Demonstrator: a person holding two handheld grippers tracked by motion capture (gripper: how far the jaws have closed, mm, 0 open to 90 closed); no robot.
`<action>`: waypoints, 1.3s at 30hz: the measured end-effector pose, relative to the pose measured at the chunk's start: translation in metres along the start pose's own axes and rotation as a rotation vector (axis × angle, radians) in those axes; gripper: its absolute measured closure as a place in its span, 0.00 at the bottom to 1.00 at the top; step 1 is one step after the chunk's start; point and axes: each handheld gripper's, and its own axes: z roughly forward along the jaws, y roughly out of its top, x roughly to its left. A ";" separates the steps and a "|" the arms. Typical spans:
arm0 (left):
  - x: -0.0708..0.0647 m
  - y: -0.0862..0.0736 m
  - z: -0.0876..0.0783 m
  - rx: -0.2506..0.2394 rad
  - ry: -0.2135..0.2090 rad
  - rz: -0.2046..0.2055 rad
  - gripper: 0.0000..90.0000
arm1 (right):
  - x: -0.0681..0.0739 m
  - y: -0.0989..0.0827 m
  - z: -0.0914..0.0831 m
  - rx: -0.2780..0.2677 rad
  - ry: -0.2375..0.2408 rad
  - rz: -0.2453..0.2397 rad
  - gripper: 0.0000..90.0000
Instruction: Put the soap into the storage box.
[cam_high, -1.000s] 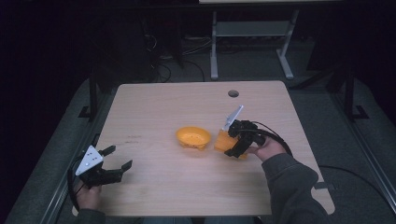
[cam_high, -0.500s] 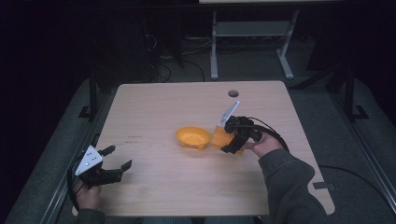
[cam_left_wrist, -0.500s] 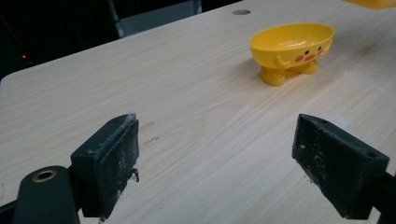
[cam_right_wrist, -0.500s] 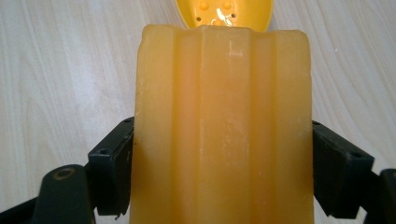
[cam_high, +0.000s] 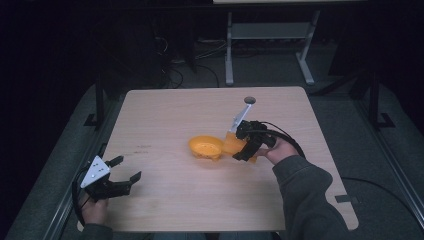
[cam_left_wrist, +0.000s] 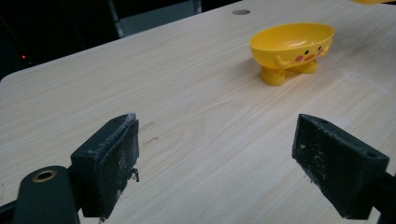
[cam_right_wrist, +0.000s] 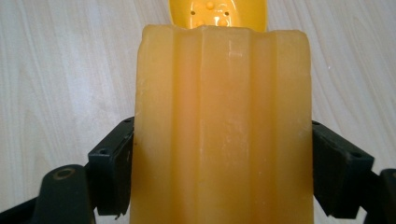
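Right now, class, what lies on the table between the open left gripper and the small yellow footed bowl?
Nothing: in the left gripper view, bare pale wooden tabletop runs from the left gripper, jaws apart, to the yellow footed plastic bowl.

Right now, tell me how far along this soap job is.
Done: the right gripper is shut on the soap bar and has it beside the yellow dish. In hand: the bar sits close to the dish's rim, not yet inside. Left: setting the bar in the dish and letting go. The left gripper waits open at the table's near corner.
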 end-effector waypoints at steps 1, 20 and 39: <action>0.000 0.000 0.000 0.001 0.000 0.002 0.15 | 0.000 0.001 0.000 0.001 -0.004 -0.005 0.23; 0.000 0.000 0.000 -0.008 0.001 -0.007 0.15 | -0.007 0.033 0.003 0.001 0.009 -0.051 0.23; 0.001 0.000 0.000 -0.009 0.002 -0.012 0.15 | -0.014 0.066 0.014 -0.001 0.034 -0.093 0.23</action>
